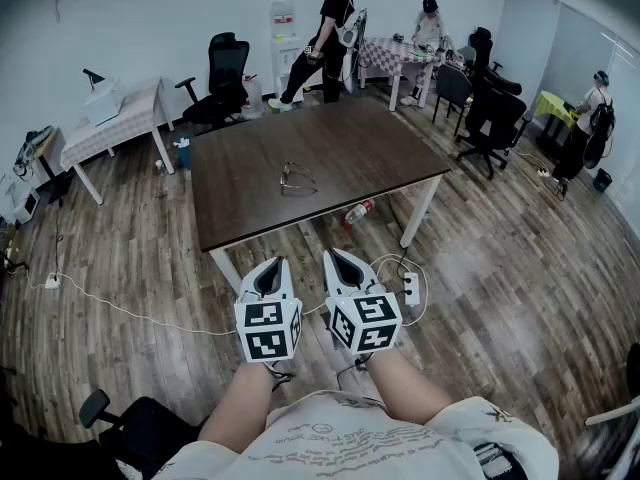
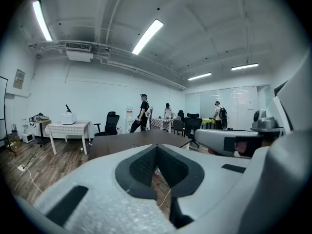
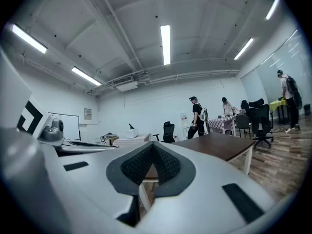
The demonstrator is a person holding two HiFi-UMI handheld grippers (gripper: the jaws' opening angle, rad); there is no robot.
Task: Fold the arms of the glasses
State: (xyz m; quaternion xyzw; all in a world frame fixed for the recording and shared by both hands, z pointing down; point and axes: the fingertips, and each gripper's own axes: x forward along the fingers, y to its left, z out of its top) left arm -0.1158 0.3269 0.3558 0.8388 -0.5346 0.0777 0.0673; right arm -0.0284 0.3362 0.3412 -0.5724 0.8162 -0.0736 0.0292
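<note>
Glasses (image 1: pixel 297 179), one pair, lay near the middle of the single dark table (image 1: pixel 385 143). Two grippers were held side by side before the near table edge, over the wooden floor (image 1: pixel 500 268). The glasses were further ahead, well apart from both. The left gripper (image 1: pixel 272 266) had its jaws pressed together with nothing between them, and the right gripper (image 1: pixel 338 260) likewise. Each carried one cube (image 1: pixel 268 330) with black square markers. Three people (image 1: pixel 335 28) were in the background.
</note>
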